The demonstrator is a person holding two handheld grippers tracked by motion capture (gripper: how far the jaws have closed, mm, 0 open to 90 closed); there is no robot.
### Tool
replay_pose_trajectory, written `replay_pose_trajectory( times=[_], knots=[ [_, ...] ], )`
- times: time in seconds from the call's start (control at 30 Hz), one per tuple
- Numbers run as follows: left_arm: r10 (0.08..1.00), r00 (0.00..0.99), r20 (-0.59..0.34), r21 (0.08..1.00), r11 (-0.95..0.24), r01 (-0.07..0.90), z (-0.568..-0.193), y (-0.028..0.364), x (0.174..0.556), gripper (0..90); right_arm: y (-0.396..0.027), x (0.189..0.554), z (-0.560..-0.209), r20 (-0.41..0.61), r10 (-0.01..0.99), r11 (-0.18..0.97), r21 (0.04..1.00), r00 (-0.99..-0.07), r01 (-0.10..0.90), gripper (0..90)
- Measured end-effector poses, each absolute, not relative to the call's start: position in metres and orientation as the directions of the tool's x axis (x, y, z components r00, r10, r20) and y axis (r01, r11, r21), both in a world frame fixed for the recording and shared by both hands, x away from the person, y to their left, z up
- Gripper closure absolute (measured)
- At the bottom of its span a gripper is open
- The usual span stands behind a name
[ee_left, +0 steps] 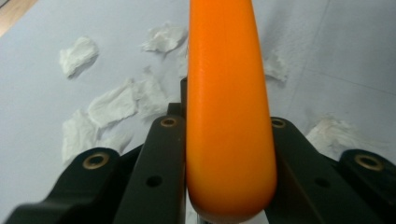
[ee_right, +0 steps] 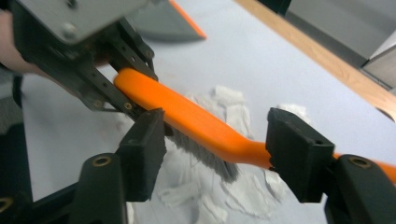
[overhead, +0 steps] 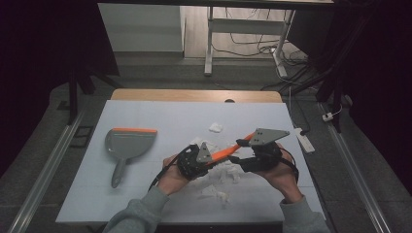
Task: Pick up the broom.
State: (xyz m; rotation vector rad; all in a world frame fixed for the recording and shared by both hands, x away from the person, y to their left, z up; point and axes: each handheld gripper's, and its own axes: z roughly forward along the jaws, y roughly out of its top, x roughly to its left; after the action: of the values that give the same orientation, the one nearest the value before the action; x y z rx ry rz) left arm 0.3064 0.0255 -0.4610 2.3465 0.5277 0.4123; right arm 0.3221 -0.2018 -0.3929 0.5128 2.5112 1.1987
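Over the worktop [overhead: 145, 109], high view: pale blue-grey sheet, matte, on a wooden top with a light wood edge at the far side. Left claw [overhead: 210, 162] is clamped on one end of an orange plastic brush with grey bristles [overhead: 228, 151]; the brush runs up and right toward the right claw [overhead: 236, 159], held above the sheet near the front middle. Grey three-cornered plates sit on both claws. Torn white tissue scraps [overhead: 216, 127] lie crumpled under and around the brush, one bit apart further back. Grey plastic dustpan with an orange lip [overhead: 128, 141] lies flat well to the left, handle toward the person. Grey sleeves at the bottom edge.

Left gripper view: smooth, rounded orange end of the brush [ee_left: 229, 121] fills the middle, both black jaws pressed against its sides. Left claw [ee_left: 228, 135] closed on it. Soft wrinkled scraps [ee_left: 112, 105] on the sheet behind.

Right gripper view: right claw [ee_right: 215, 154] stands open, jaws either side of the brush [ee_right: 187, 116] without pressing; the right pad sits at the orange neck, whether it touches I can't tell. Short stiff grey bristles hang under the curved orange back. Left claw [ee_right: 123, 91] grips the far end. Dustpan corner [ee_right: 173, 23] at the top. No readable writing anywhere.
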Motion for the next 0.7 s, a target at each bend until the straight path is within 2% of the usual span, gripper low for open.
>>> replay_pose_trajectory(
  times=[0.03, 0.17, 0.5, 0.63, 0.67, 0.7],
  knots=[
    [0.464, 0.873, 0.152, 0.676, -0.693, 0.25, -0.461, 0.024, 0.306, 78.3, -0.2, 0.323, -0.396, -0.152, 0.448, 0.625, 0.758, -0.881, 0.187, 33.1],
    [0.428, 0.889, 0.163, 0.65, -0.724, 0.229, -0.461, 0.018, 0.305, 78.3, -0.196, 0.324, -0.4, -0.179, 0.428, 0.675, 0.715, -0.886, 0.182, 32.9],
    [0.359, 0.917, 0.172, 0.62, -0.763, 0.183, -0.461, 0.008, 0.302, 78.3, -0.188, 0.324, -0.412, -0.196, 0.339, 0.792, 0.588, -0.92, 0.166, 37.0],
    [0.325, 0.93, 0.174, 0.617, -0.771, 0.154, -0.459, 0.007, 0.301, 78.2, -0.186, 0.325, -0.418, -0.183, 0.286, 0.821, 0.552, -0.941, 0.142, 45.2],
    [0.315, 0.932, 0.178, 0.614, -0.776, 0.145, -0.458, 0.007, 0.301, 78.2, -0.185, 0.323, -0.42, -0.2, 0.258, 0.841, 0.528, -0.945, 0.118, 52.6],
    [0.306, 0.934, 0.184, 0.613, -0.778, 0.134, -0.459, 0.006, 0.3, 78.2, -0.185, 0.323, -0.42, -0.2, 0.258, 0.841, 0.528, -0.945, 0.118, 52.6]
  ],
)
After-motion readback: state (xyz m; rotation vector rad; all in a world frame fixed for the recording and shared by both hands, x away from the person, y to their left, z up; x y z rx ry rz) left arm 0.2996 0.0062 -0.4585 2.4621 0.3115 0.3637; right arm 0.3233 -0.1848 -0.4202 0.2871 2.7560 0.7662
